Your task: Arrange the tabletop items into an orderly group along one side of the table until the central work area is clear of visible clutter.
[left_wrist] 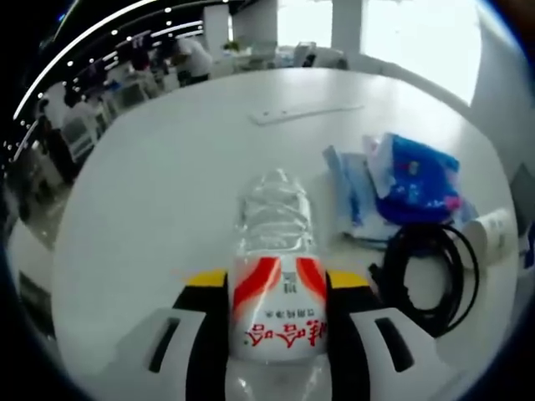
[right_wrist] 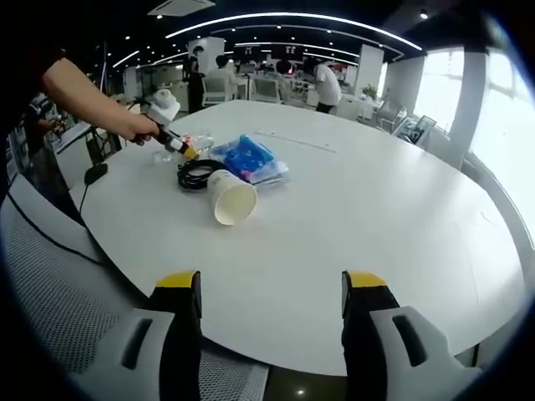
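A clear water bottle [left_wrist: 276,276] with a red and white label lies lengthwise between my left gripper's [left_wrist: 277,280] yellow-tipped jaws, which are shut on it just above the white table [left_wrist: 167,184]. To its right lie blue plastic packets [left_wrist: 410,180], a coiled black cable [left_wrist: 426,267] and a paper cup [left_wrist: 493,234]. In the right gripper view, my right gripper [right_wrist: 272,284] stands open over the near table edge, holding nothing. Far ahead, the left gripper [right_wrist: 171,142] in a person's hand touches the bottle [right_wrist: 191,144], beside the cable [right_wrist: 196,174], the tipped cup [right_wrist: 232,199] and the packets [right_wrist: 249,159].
A flat white strip [left_wrist: 305,113] lies on the far part of the round table [right_wrist: 376,217]. A mesh chair [right_wrist: 58,292] stands at the near left edge. Desks, chairs and people fill the office beyond.
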Tool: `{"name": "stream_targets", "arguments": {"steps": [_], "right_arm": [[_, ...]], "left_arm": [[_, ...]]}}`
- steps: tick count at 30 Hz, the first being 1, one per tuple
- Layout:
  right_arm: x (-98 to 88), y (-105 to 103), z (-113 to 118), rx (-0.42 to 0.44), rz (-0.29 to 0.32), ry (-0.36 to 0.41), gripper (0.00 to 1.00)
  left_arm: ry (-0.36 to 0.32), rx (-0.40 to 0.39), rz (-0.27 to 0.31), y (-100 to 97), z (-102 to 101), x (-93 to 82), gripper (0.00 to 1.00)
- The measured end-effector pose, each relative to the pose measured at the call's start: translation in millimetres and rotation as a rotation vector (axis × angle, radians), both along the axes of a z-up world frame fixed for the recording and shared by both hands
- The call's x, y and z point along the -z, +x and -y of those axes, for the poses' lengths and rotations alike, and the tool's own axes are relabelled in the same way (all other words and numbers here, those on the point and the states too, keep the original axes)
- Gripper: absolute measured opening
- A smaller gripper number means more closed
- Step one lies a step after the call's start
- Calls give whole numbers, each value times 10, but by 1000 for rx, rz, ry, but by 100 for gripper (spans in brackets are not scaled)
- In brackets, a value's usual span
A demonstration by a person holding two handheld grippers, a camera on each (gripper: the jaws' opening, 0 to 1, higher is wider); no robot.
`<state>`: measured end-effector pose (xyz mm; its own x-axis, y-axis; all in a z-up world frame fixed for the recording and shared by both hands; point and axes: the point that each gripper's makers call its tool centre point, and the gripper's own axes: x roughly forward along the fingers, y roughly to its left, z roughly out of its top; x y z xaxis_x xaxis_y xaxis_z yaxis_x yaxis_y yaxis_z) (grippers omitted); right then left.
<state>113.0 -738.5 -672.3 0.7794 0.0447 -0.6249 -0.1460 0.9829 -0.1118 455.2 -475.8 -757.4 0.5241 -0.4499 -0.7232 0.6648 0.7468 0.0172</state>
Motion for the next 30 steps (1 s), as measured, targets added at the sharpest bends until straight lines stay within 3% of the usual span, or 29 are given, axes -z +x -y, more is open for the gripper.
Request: {"name": "stream_targets", "arguments": {"steps": [30], "right_arm": [[-57, 21, -25, -27, 35, -10, 67]], "left_arm": [[81, 114, -49, -526, -229, -103, 37]]}}
